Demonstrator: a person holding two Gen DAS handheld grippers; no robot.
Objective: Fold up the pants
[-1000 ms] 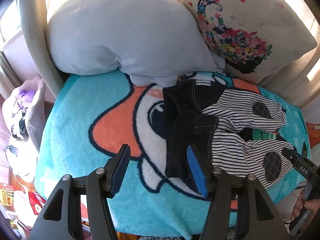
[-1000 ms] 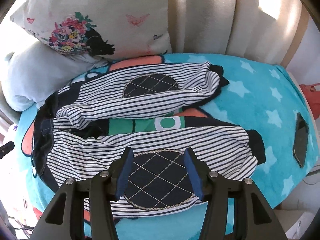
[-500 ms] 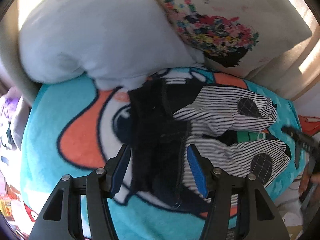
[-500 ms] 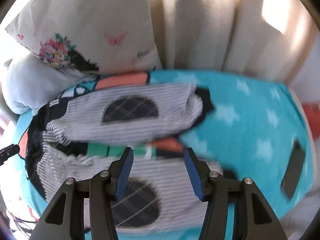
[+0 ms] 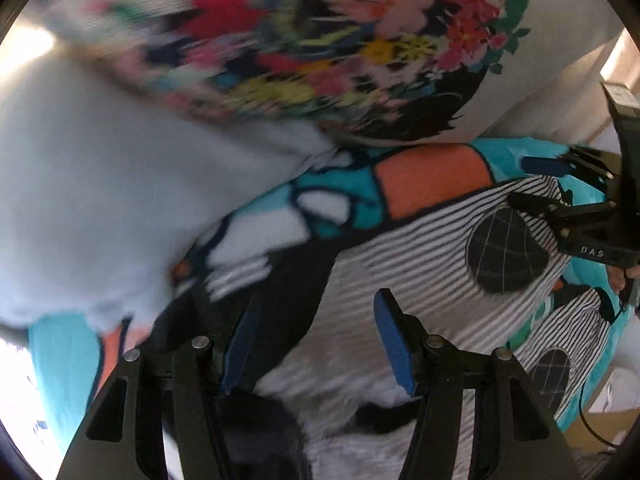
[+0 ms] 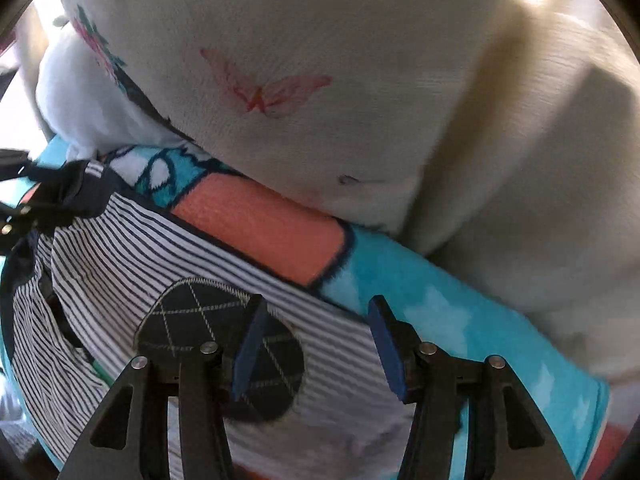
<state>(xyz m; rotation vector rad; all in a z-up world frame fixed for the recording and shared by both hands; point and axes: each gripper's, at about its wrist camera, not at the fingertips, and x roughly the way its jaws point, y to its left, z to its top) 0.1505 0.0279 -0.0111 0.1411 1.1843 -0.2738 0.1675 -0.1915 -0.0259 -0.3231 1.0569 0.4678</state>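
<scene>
The pants are black-and-white striped with dark waistband and dark checked knee patches. They lie spread on the turquoise cartoon blanket. My left gripper is open, low over the far leg near the dark waist. In the right wrist view my right gripper is open over the same leg, its left finger above the knee patch. The right gripper also shows in the left wrist view, at the far leg's end. Nothing is held.
A floral cushion and a pale grey pillow press against the blanket's far edge. The cream cushion with a butterfly print and a cream curtain rise just beyond the right gripper.
Both grippers have moved forward and down from the near leg to the far leg, close to the cushions. Both stayed open. The views are motion blurred.
</scene>
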